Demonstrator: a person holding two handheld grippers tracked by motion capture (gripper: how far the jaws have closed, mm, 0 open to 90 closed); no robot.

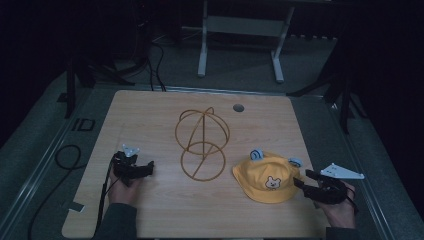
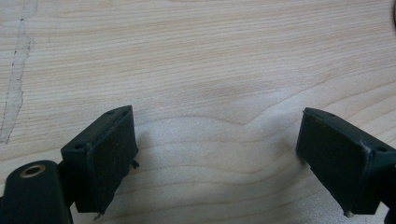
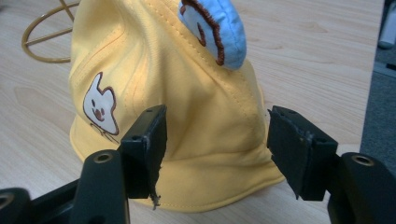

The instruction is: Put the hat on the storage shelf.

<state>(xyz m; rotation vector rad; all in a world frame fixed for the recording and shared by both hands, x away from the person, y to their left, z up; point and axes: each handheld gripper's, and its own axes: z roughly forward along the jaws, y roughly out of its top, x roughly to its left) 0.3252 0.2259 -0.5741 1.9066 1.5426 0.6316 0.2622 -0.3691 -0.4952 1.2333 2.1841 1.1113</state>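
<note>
High view: the yellow bear-eared cap [image 1: 268, 178] lies at the near right of the desk [image 1: 150, 115], right of the gold wire hat stand [image 1: 202, 144]. The right hand-held gripper [image 1: 303, 179], jaws wide, straddles its brim, seemingly to pinch it. The left hand-held gripper [image 1: 148, 166] waits wide over bare wood.

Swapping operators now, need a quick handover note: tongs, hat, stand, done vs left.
Left tongs: open, holding nothing, over bare table left of the wire stand.
Right tongs: open, jaws either side of the yellow hat's brim edge, not closed on it.
Hat lies flat on the table, right of the stand, apart from it. Stand upright at centre, nothing on it.
Done: approach to the hat. Left, probably: grip the hat, lift it, set it on the stand.
</note>
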